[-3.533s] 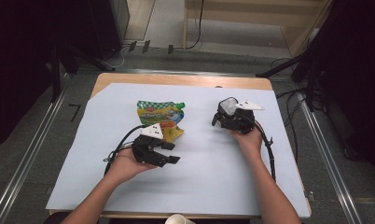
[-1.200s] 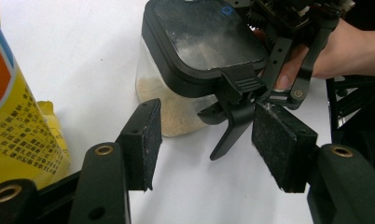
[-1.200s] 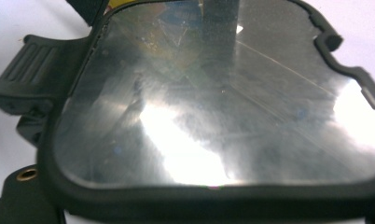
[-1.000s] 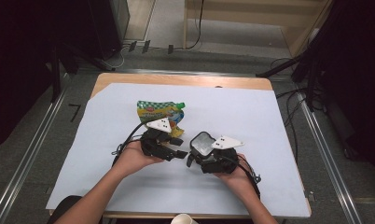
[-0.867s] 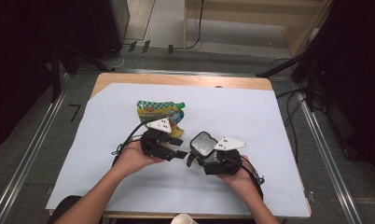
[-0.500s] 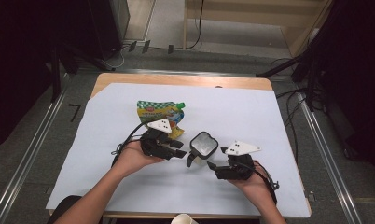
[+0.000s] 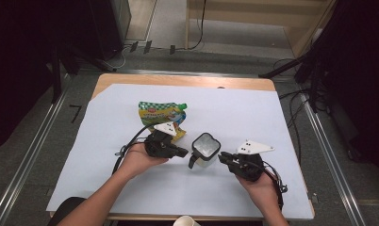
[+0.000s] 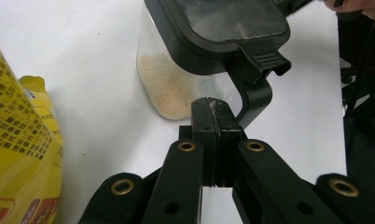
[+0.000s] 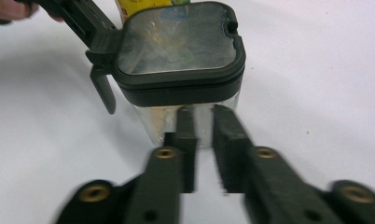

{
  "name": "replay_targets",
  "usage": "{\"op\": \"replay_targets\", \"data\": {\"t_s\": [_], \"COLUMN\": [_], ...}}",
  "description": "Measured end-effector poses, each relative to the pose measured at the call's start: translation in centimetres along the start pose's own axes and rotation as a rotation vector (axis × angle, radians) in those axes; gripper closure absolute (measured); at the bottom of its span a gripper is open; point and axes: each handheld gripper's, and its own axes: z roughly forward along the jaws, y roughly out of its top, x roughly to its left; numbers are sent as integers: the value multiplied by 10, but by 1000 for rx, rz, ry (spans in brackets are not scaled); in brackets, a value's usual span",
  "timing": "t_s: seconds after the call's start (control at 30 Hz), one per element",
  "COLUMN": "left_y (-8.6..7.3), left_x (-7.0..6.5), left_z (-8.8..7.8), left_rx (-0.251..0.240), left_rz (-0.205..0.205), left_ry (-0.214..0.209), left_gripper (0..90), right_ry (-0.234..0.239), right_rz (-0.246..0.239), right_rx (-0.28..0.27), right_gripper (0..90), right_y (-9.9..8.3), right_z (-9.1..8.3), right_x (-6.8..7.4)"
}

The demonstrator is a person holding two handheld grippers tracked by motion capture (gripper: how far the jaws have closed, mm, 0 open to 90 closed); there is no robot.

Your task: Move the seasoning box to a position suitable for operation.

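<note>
Clear square jar (image 7: pixel 205 149) with black-rimmed lid stands on the white sheet over the tabletop (image 7: pixel 253 113), front of centre, between the 2 hands. Lid is down on the jar; a black latch and handle (image 8: pixel 255 79) hang off one side. The left gripper view shows tan granules (image 8: pixel 164 86) heaped in the bottom of the jar.

Left tongs (image 7: pixel 182 152): held in the left hand (image 7: pixel 135 157), pointing across at the jar. Jaws have just been closing and now sit pressed together, pads face to face, nothing pinched. In the left gripper view the tip (image 8: pixel 212 116) lies just short of the jar's wall, beside the handle; contact cannot be told.

Right tongs (image 7: pixel 222 158): held in the right hand (image 7: pixel 260 188), pointing at the jar from the opposite side. Jaws have just been closing; the right gripper view, blurred, shows a narrow slit between them and nothing in it. Tips (image 9: pixel 205 122) are close under the lid rim at the jar's wall; touching or not, cannot tell.

Yellow and green pouch (image 7: pixel 161 115) with a white spout lies flat behind the left hand, near the jar but apart from it. Its yellow printed edge (image 8: pixel 22 154) runs along the left gripper view.
</note>
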Motion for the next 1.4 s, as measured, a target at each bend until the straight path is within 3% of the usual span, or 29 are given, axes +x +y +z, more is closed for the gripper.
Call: {"op": "replay_targets", "data": {"t_s": [0.07,0.17,0.3,0.6,1.03,1.4], "left_y": [0,0,1,3,4,7], "left_x": [0,1,0,-6,-13,-20], "left_z": [2,4,9,22,26,37], "left_rx": [0,-6,-7,9,6,11], "left_rz": [6,1,-7,20,36,58], "left_ry": [8,4,1,-10,-36,-68], "left_gripper": [900,900,900,900,900,900], "right_ry": [8,18,16,20,28,15], "right_rz": [5,32,29,36,34,62], "right_rx": [-11,-25,-14,4,18,12], "right_gripper": [900,900,900,900,900,900], "right_y": [0,1,2,1,0,2], "right_z": [-2,-2,3,8,11,18], "right_x": [0,0,1,1,1,-8]}}
